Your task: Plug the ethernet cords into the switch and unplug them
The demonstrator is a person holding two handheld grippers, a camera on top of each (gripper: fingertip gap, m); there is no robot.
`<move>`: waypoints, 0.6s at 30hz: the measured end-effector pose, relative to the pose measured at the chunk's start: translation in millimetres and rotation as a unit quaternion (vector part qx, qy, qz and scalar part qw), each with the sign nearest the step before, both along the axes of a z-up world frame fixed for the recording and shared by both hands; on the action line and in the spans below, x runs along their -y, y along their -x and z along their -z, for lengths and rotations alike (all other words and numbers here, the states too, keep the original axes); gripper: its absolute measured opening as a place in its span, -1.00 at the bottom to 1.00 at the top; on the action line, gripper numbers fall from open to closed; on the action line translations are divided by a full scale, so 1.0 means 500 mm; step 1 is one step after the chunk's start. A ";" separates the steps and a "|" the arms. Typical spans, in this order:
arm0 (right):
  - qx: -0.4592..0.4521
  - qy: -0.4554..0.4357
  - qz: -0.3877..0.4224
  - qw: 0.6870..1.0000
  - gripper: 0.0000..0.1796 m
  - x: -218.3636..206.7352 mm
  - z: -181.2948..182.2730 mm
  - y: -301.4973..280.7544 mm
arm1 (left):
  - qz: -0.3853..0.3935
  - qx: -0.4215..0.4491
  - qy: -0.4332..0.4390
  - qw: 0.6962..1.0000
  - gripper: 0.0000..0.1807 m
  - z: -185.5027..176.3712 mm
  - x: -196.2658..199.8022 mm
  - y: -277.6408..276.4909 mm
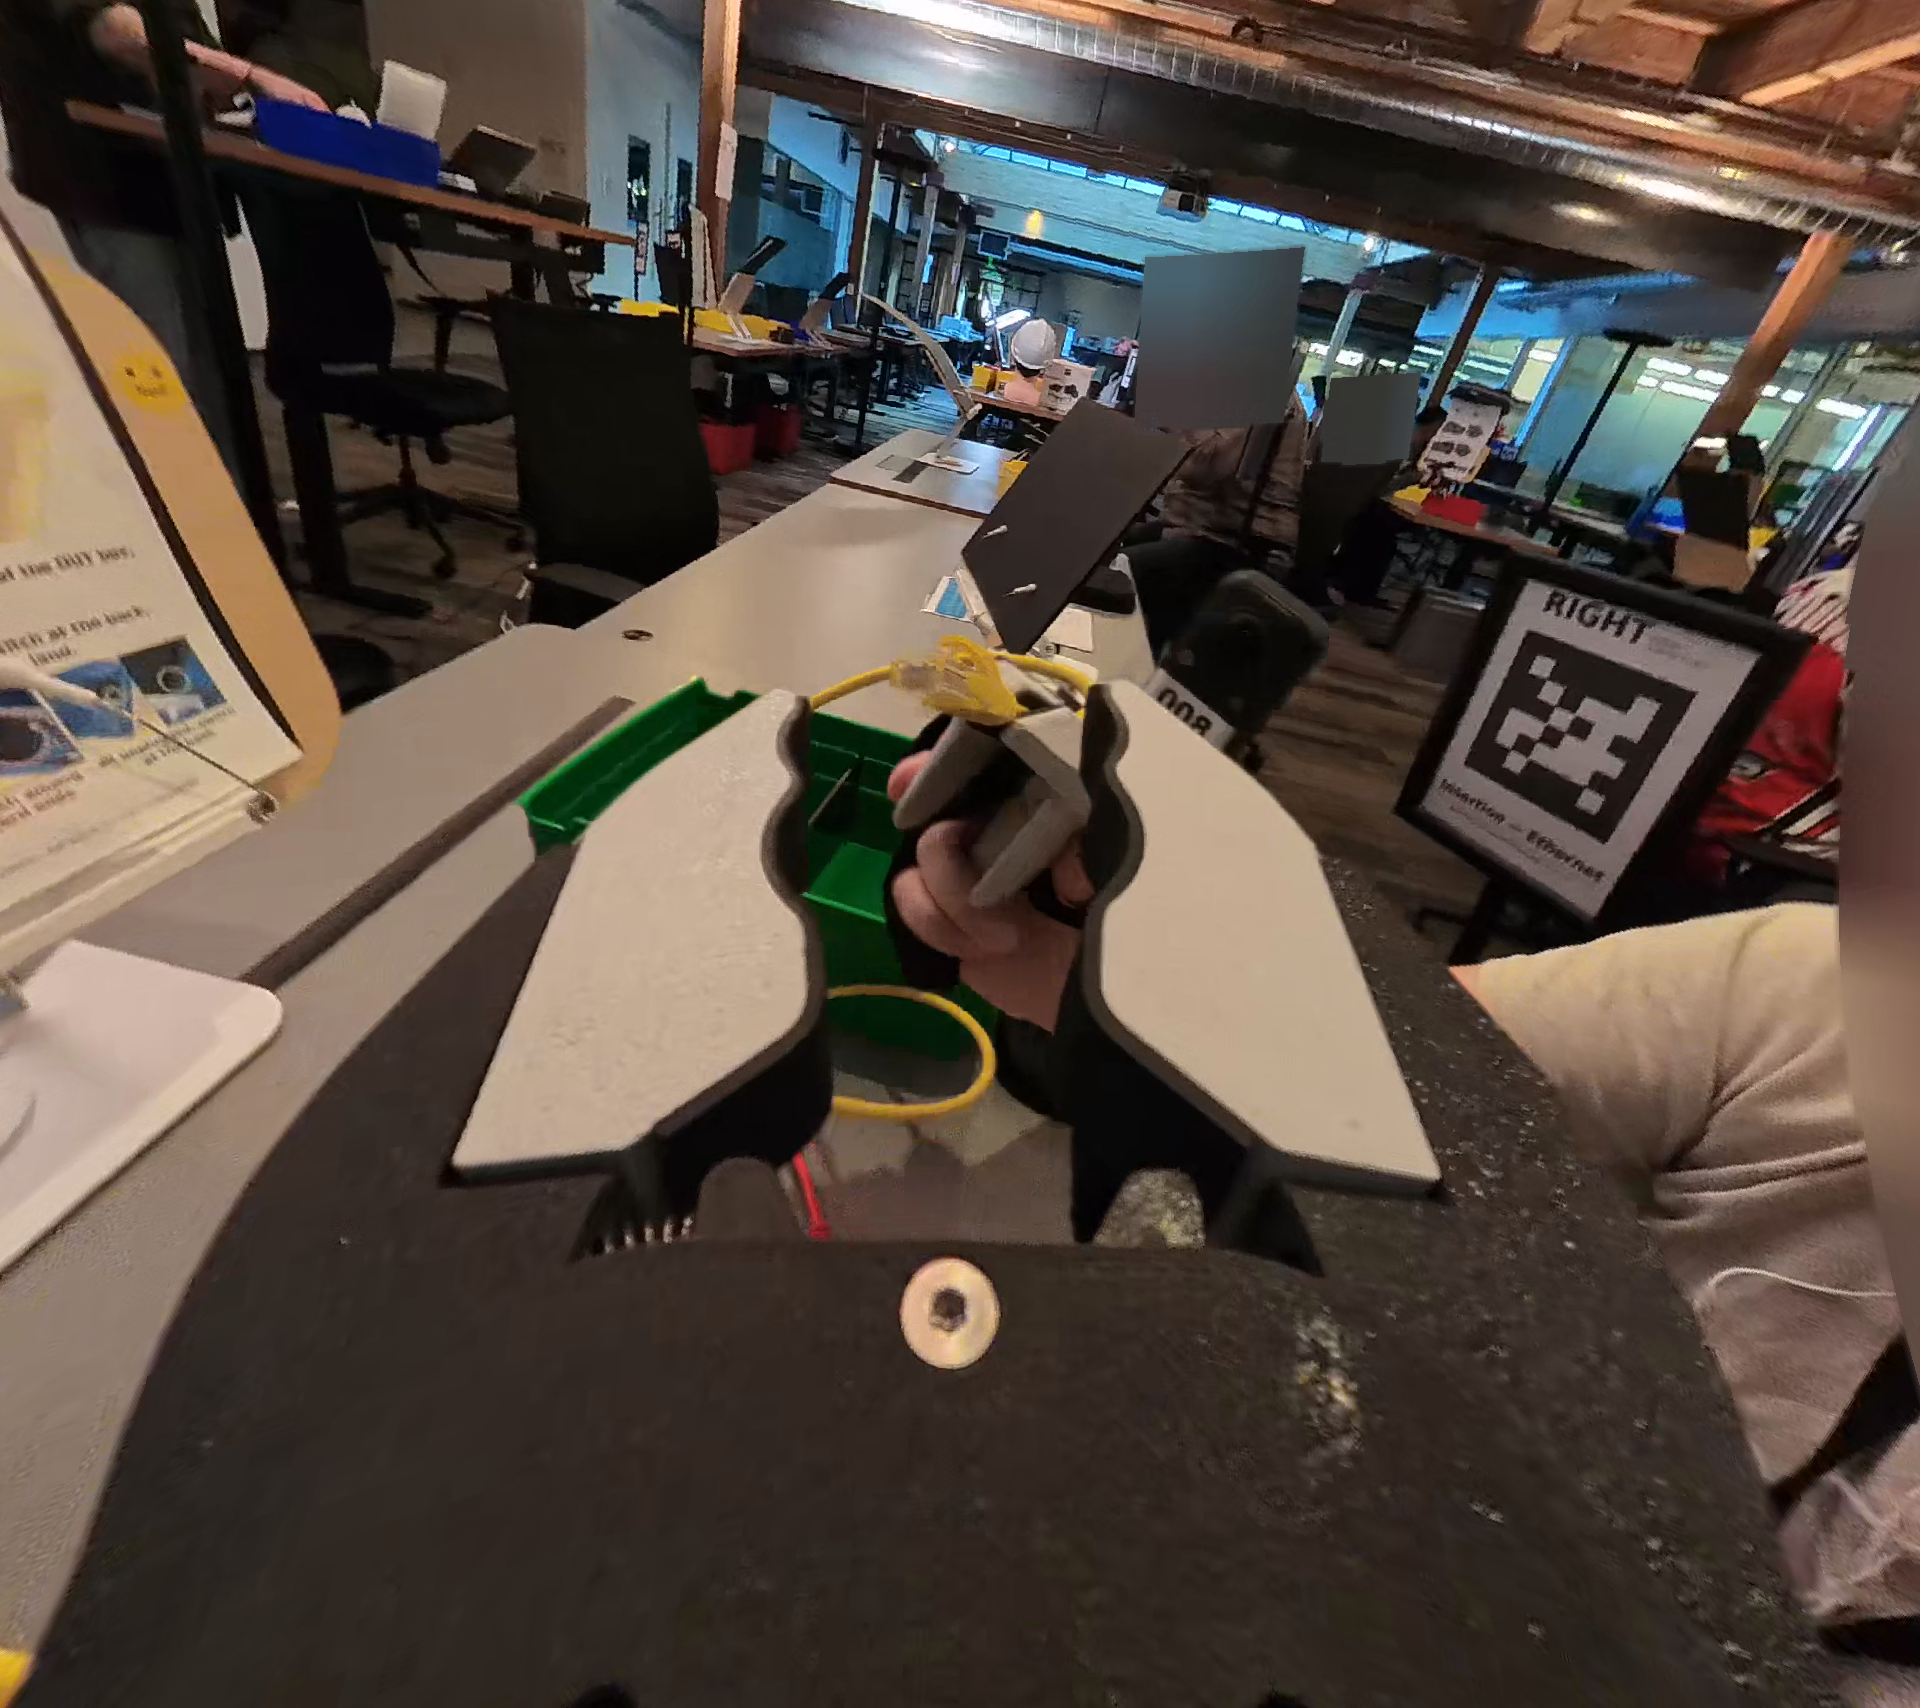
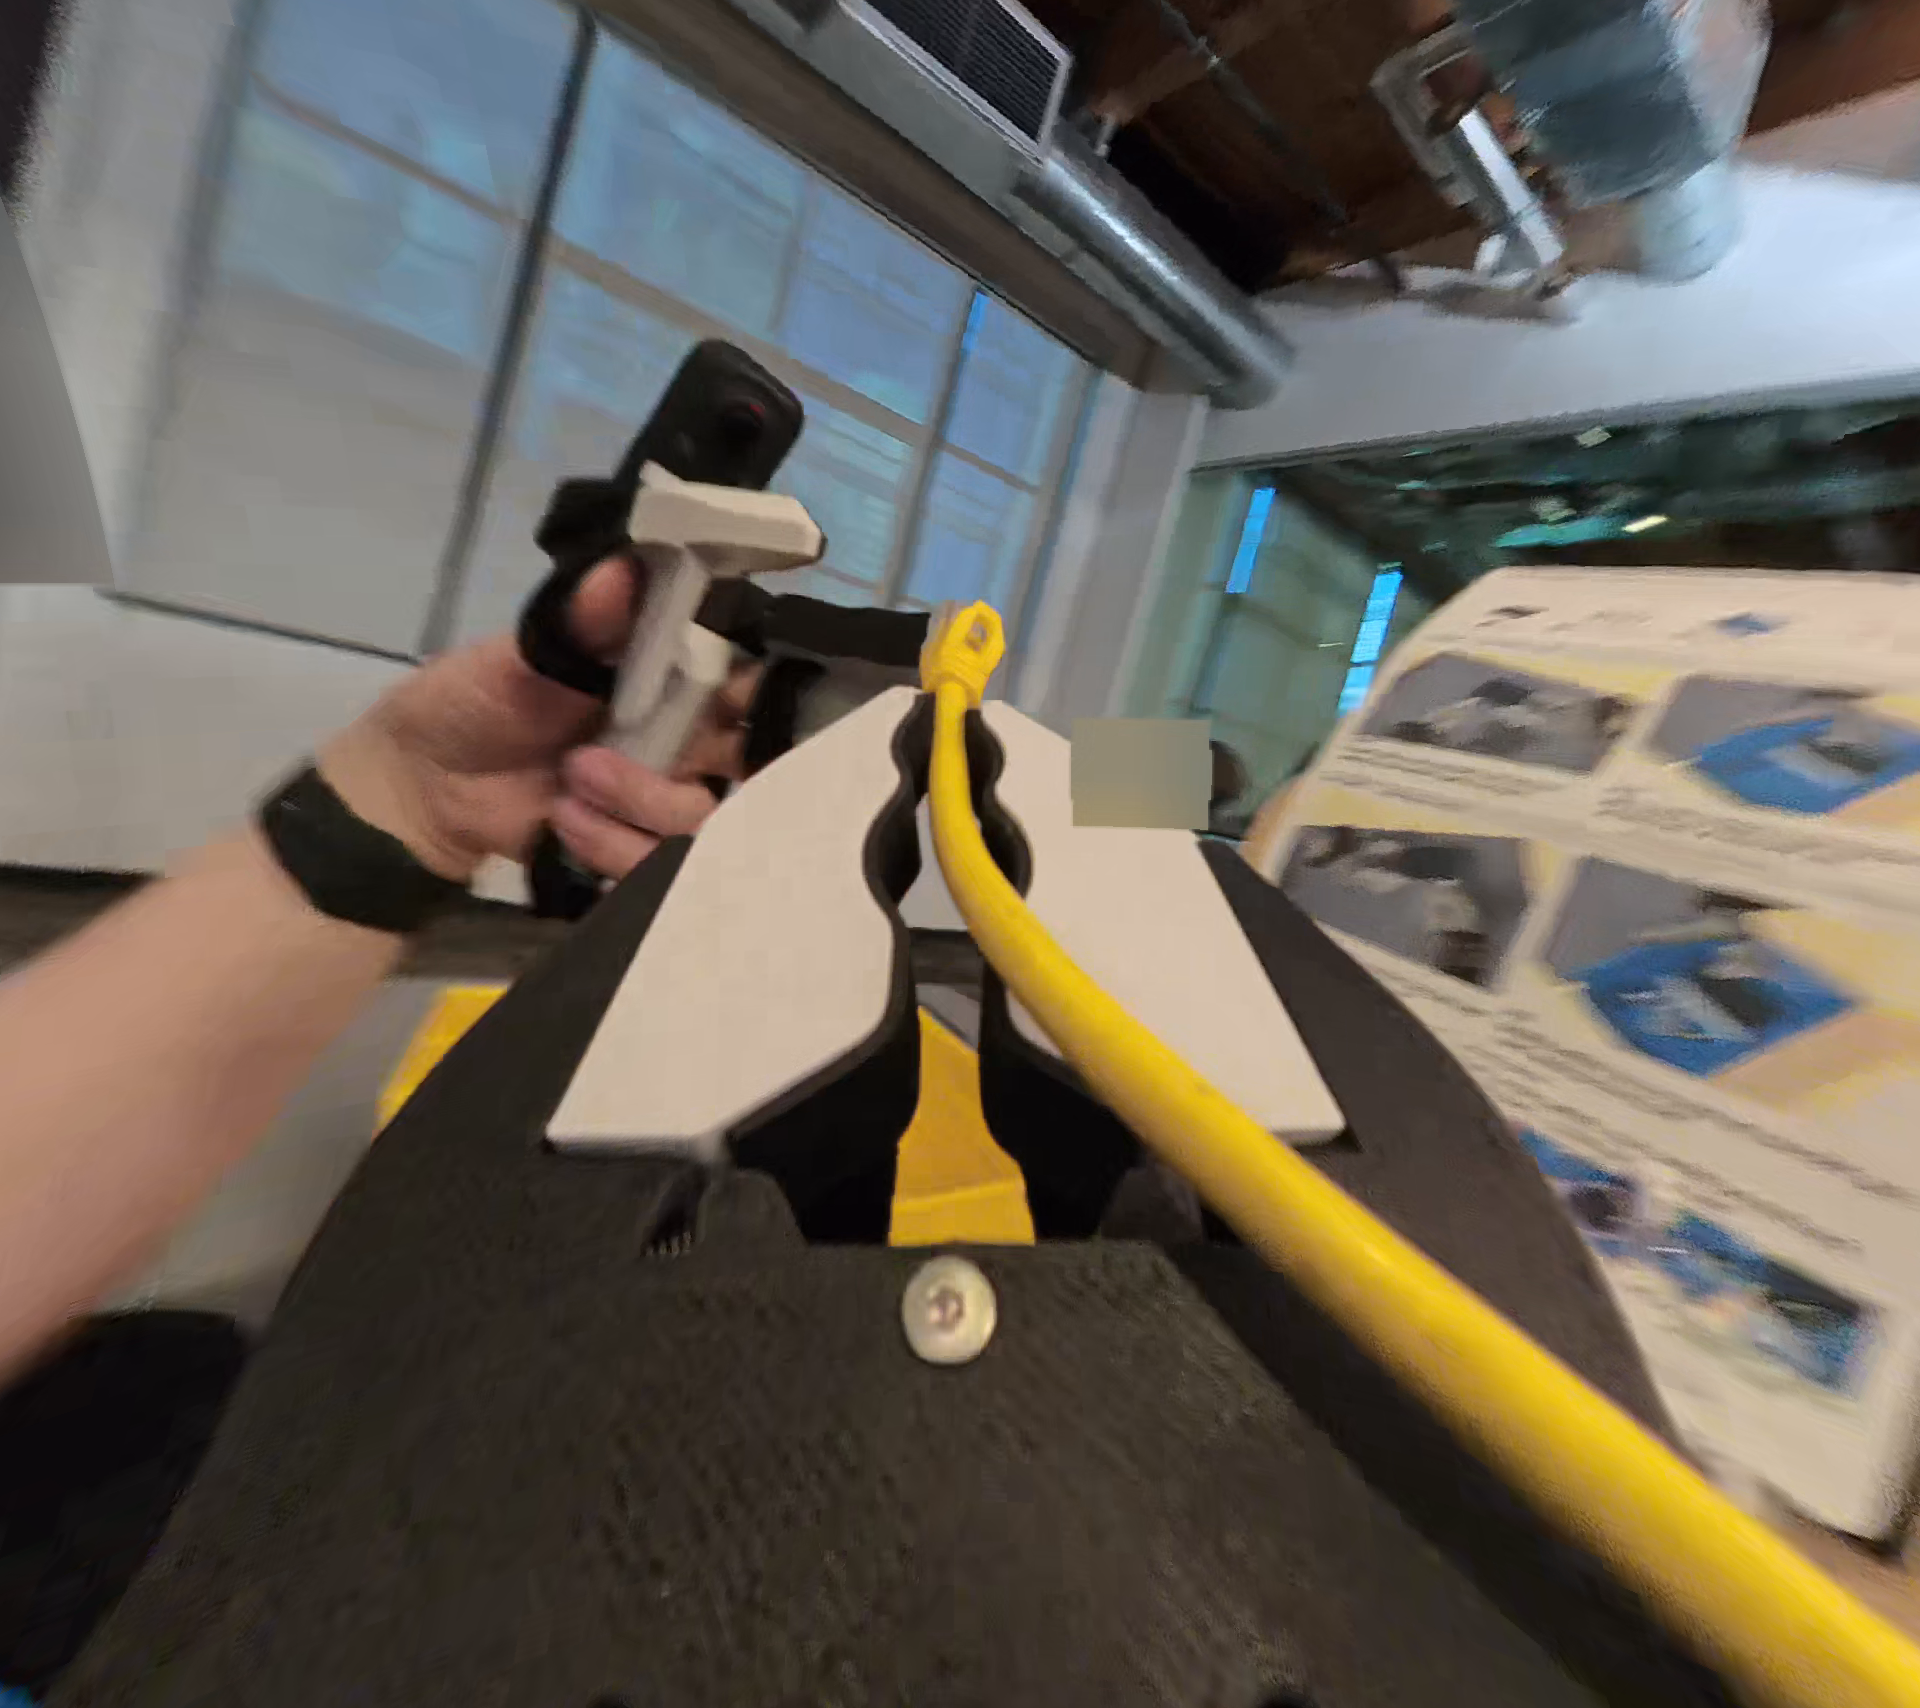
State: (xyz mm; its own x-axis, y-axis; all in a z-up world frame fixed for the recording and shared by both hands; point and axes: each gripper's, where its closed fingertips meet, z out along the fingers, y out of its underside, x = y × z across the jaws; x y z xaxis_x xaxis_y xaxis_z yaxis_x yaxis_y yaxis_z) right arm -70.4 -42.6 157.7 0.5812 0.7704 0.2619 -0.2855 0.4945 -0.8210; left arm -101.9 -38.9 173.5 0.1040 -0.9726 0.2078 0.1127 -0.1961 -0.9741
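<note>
My left gripper is open and empty, its jaws wide apart above a green bin. Just beyond its tips, a hand holds my right gripper, shut on a yellow ethernet cord with a clear plug sticking out. A loop of yellow cord lies below. In the right wrist view, my right gripper pinches the yellow cord just behind its plug, which points up. The left gripper sits right beside that plug. No switch shows in either view.
A grey table runs ahead. An instruction poster stands at the left on a white base; it also shows in the right wrist view. A framed marker sign stands at the right. A tilted black panel is behind. A yellow bin lies below. About 5 centimeters separates my left fingertips from my right.
</note>
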 end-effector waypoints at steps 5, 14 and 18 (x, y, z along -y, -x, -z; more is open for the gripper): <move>0.100 -0.118 0.175 0.972 -0.93 -0.003 0.003 0.003 | 0.024 -0.021 0.061 0.998 -0.42 0.024 -0.007 -0.015; 0.186 -0.202 0.255 0.927 -0.93 -0.004 0.033 0.035 | 0.066 -0.027 0.099 0.993 -0.73 0.045 -0.012 -0.040; 0.147 -0.140 0.205 0.957 -0.91 -0.013 0.033 0.034 | 0.053 -0.017 0.083 0.995 -0.74 0.039 -0.021 -0.043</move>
